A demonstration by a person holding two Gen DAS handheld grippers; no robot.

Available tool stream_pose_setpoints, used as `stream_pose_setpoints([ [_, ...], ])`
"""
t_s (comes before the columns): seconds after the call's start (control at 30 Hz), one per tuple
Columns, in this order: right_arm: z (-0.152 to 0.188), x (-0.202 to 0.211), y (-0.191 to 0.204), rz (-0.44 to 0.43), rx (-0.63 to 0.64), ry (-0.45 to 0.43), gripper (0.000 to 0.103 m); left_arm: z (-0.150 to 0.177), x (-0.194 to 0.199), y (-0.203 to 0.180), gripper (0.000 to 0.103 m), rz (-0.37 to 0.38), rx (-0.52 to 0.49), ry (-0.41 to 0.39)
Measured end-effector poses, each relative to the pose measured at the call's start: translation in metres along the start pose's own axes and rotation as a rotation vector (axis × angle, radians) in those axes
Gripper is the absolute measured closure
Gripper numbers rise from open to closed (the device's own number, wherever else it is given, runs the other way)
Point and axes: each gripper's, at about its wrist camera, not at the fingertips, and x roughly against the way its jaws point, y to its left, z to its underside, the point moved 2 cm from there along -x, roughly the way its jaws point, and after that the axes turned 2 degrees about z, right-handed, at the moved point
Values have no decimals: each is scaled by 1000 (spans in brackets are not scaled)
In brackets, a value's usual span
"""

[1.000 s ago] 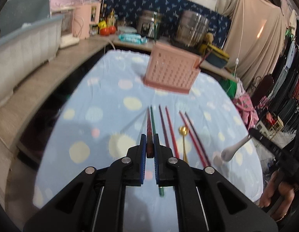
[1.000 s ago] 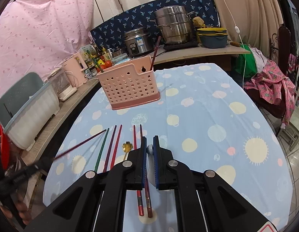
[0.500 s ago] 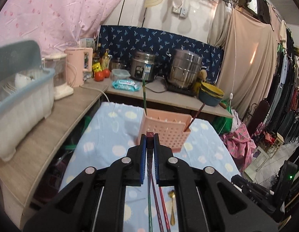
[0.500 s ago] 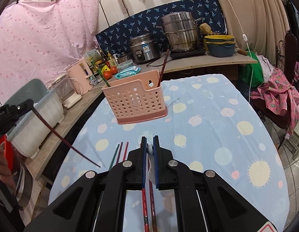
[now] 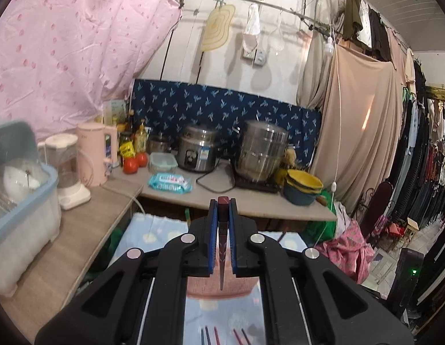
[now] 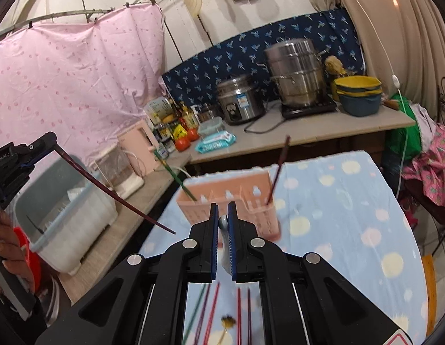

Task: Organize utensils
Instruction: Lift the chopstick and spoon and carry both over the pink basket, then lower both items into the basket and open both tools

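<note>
The left gripper is clamping a dark maroon chopstick by its thick square end, jaws nearly together on it, with the thin tip hanging down toward the near side. In the right wrist view that same chopstick is slanting down from the left gripper at the far left, well above the tabletop and short of the pink utensil basket.

The right gripper is pinching the handle of a pale spoon, jaws narrow on it, the handle end poking out just above the pads.

Judging by their looks, both pieces are light and rigid. The chopstick is long, thin and glossy, so held at one end it is likely swinging or pivoting between the pads; a hold on the thick squared end is giving the flattest seat. The spoon looks like glazed ceramic or hard plastic, smooth and possibly breakable, so a hold on the handle suits it, with a gentle lowering into the basket.

The basket is standing on the dotted cloth, already carrying a green chopstick at its left end and a dark one at its right. More chopsticks and a small gold spoon are lying on the near tabletop.
</note>
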Motion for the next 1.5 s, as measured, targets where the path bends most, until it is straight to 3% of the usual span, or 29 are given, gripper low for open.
stream_pose_setpoints([
  [0.23, -54, -41, 2, -19, -21, -37, 97, -30, -48, 0, 96, -32, -25, -33],
  [0.4, -76, -82, -11, 4, -39, -50, 96, -23, -87, 7, 96, -48, -37, 8],
  [0.67, -64, -143, -37, 36, -68, 37, 96, 12, -139, 24, 96, -58, -21, 106],
  [0.87, -43, -174, -44, 58, -63, 96, 96, 32, -157, 34, 96, -62, -2, 155],
  [1.0, -34, -184, -44, 60, -53, 122, 96, 38, -162, 37, 96, -66, 5, 171],
  [1.07, -33, -183, -43, 67, -48, 114, 89, 41, -162, 39, 95, -69, 13, 177],
  [1.13, -32, -180, -41, 84, -33, 97, 81, 44, -161, 41, 87, -74, 26, 181],
  [1.2, -32, -174, -40, 89, -27, 84, 79, 45, -158, 45, 67, -79, 45, 178],
  [1.23, -32, -172, -39, 91, -24, 83, 79, 46, -155, 46, 65, -90, 52, 172],
  [1.5, -16, -146, -35, 95, -5, 88, 78, 61, -134, 45, 65, -118, 34, 201],
])
